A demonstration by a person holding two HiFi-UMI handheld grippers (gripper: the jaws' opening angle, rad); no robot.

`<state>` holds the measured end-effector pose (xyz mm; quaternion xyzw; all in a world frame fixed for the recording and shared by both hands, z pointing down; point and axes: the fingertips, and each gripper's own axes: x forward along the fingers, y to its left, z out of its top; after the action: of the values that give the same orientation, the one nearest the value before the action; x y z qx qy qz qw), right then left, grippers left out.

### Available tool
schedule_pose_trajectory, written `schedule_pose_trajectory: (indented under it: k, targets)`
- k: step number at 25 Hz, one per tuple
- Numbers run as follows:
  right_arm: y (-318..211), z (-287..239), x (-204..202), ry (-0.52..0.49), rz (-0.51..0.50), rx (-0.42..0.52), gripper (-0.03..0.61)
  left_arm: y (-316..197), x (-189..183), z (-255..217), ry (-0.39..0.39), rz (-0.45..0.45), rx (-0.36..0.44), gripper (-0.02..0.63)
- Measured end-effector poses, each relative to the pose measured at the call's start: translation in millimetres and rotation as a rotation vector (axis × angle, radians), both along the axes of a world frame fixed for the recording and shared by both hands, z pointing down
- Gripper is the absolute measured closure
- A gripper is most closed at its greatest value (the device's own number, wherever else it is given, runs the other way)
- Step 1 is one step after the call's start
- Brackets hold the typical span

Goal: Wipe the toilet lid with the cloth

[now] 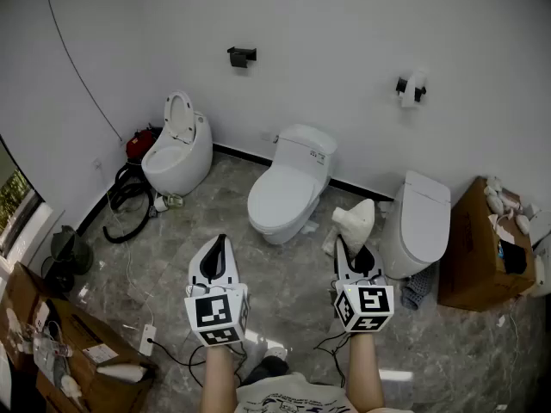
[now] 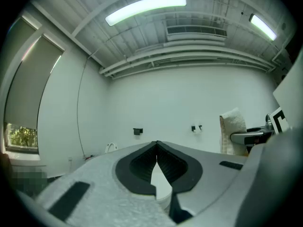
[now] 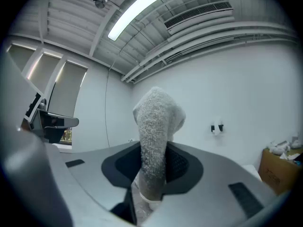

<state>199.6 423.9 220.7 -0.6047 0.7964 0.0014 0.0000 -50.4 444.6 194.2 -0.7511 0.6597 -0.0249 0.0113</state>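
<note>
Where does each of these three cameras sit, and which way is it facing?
Head view: on the person's head, looking steeply down at the toilets; both forearms, the left gripper and the right gripper show.
Left gripper view: on the left gripper, looking along its shut jaws at the white wall.
Right gripper view: on the right gripper, looking along jaws clamped on the cloth.
Shared: all three show the cloth and the paper holder on the wall.
</note>
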Motion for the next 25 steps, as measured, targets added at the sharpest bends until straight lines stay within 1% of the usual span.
schedule_pose_trajectory:
  k: [14, 20, 25]
  targets:
    - [-14, 8, -1, -0.003, 0.011, -0.021, 0.477, -17, -8, 8, 0.014, -0.004, -0.014, 0.606]
    - [-31, 10, -12, -0.011, 0.023, -0.016, 0.476, -38, -20, 11, 0.015, 0.009, -0.011, 0.605]
    - [-50, 17, -23, -0.038, 0.041, -0.029, 0.476, -62, -31, 17, 0.004, 0.027, -0.021, 0.606]
